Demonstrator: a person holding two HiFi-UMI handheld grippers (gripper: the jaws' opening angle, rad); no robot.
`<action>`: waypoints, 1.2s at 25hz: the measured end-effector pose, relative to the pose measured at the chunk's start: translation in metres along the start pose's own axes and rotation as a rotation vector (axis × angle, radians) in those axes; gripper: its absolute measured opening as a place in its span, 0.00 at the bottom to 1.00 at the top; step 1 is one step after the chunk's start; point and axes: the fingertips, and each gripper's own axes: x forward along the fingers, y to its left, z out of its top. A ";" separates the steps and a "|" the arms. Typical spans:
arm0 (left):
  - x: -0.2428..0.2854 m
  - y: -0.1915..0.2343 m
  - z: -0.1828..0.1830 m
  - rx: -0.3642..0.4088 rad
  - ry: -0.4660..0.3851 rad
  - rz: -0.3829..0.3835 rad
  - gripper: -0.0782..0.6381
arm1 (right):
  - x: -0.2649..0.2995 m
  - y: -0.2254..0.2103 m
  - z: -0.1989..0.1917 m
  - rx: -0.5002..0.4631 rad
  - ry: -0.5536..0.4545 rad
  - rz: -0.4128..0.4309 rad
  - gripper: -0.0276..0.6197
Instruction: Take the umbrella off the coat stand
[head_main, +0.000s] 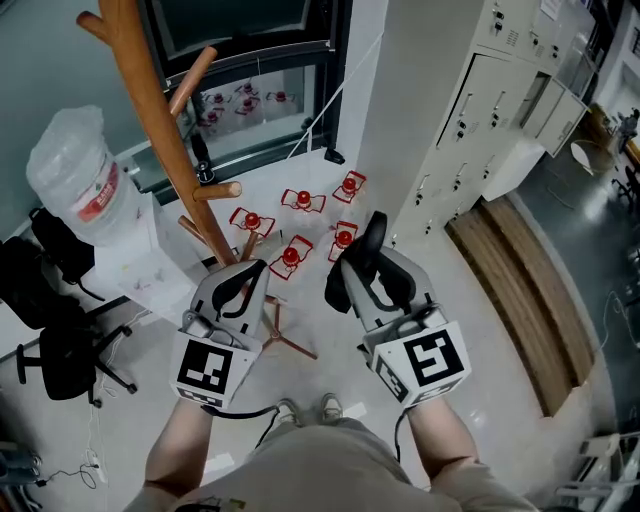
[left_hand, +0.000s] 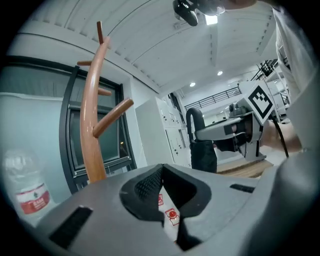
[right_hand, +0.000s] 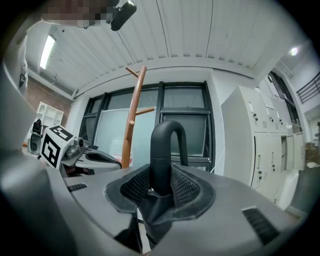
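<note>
The wooden coat stand (head_main: 160, 130) rises at the left, its pegs bare; it also shows in the left gripper view (left_hand: 92, 130) and, farther off, in the right gripper view (right_hand: 131, 120). My right gripper (head_main: 372, 272) is shut on a black folded umbrella (head_main: 352, 280) just below its hooked handle (right_hand: 165, 145), which stands up between the pads (right_hand: 185, 187). The umbrella hangs clear of the stand, to its right. My left gripper (head_main: 240, 285) sits beside the trunk, its jaws shut with nothing between them (left_hand: 161, 185). From the left gripper view the umbrella (left_hand: 202, 150) hangs under the right gripper.
A large water bottle (head_main: 80, 175) stands on a white surface at the left, with a black chair (head_main: 60, 350) below it. Several red-and-white items (head_main: 300, 200) lie on the floor by the window. White lockers (head_main: 500, 110) and a wooden bench (head_main: 520, 300) are at the right.
</note>
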 end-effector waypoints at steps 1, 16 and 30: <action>-0.002 0.000 0.009 0.012 -0.024 0.000 0.12 | -0.005 0.001 0.008 -0.010 -0.012 0.004 0.23; -0.019 -0.022 0.044 -0.002 -0.102 -0.023 0.12 | -0.065 0.006 0.044 -0.040 -0.067 0.065 0.22; -0.020 -0.050 0.009 -0.029 -0.014 -0.058 0.12 | -0.073 0.018 -0.012 0.046 0.008 0.127 0.22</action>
